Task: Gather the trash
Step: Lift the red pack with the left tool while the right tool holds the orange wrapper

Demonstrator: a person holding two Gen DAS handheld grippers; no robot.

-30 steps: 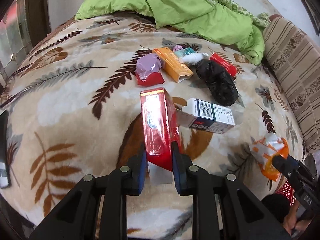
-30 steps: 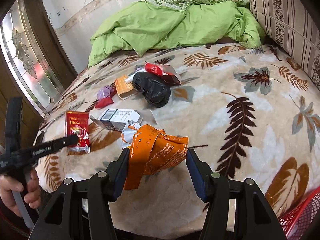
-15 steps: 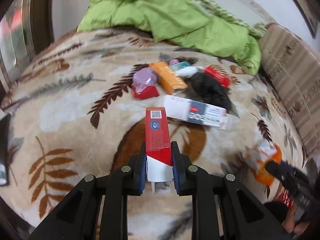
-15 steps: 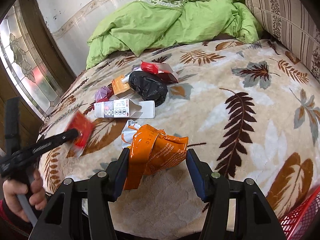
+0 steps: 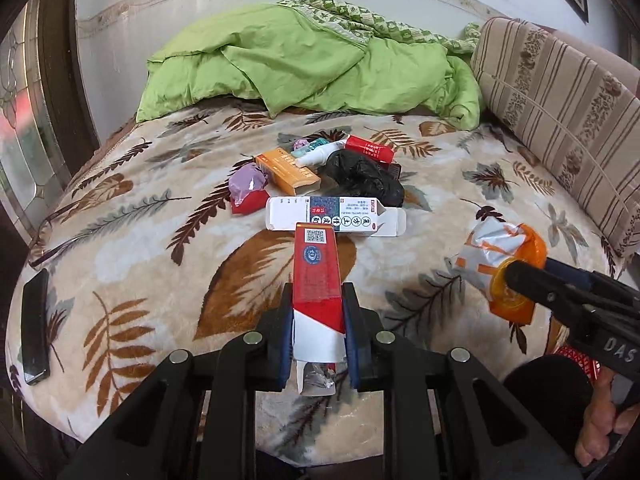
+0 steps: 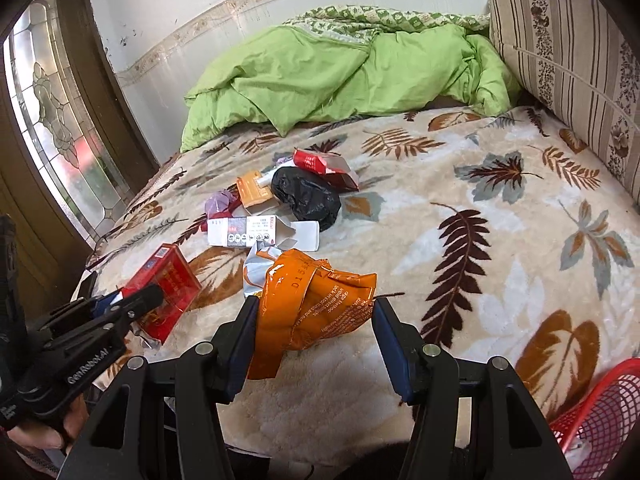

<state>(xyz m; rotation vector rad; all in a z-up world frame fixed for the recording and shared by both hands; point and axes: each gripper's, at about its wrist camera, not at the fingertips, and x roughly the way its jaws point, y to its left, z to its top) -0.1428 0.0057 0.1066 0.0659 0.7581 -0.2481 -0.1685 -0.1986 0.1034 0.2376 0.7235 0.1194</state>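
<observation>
My left gripper (image 5: pixel 317 322) has both fingers pressed flat against the sides of a red carton (image 5: pixel 317 276). My right gripper (image 6: pixel 314 334) clamps a crumpled orange wrapper (image 6: pixel 316 300), its jaws set wider, and both point forward, level, side by side

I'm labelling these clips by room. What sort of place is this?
Most likely a bedroom: a bed under a leaf-print blanket, a rumpled green duvet against the wall, and a striped cushion along one side.
</observation>
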